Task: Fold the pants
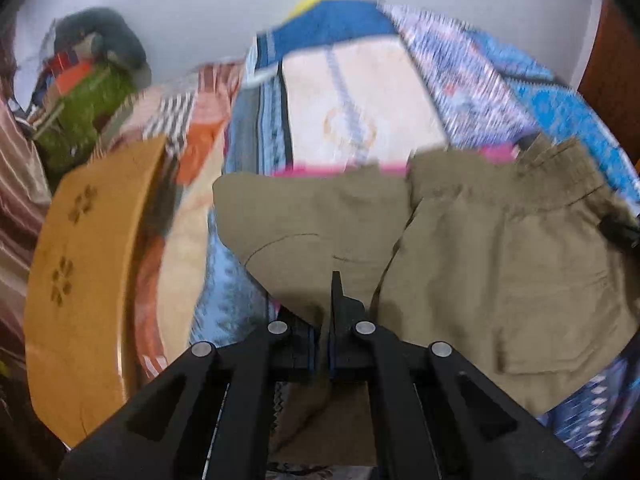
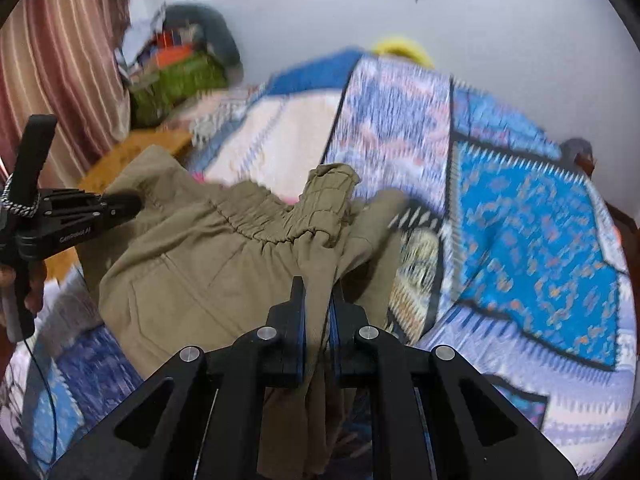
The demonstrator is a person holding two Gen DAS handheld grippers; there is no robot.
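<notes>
Olive-khaki pants (image 1: 500, 248) lie partly lifted over a blue patterned bedspread (image 1: 472, 80). My left gripper (image 1: 334, 292) is shut on a fold of the pants' fabric near their lower edge. In the right wrist view the pants (image 2: 192, 264) show their gathered elastic waistband (image 2: 280, 216). My right gripper (image 2: 318, 300) is shut on a bunch of the cloth below the waistband. The left gripper (image 2: 120, 202) also shows at the left of that view, pinching the pants' far edge. Both views are motion-blurred.
The bedspread (image 2: 536, 240) covers the bed. A tan wooden board with flower cutouts (image 1: 80, 280) stands at the bed's left side. A pile of clothes and a green bag (image 2: 180, 76) sit by the white wall. A striped curtain (image 2: 60, 60) hangs at left.
</notes>
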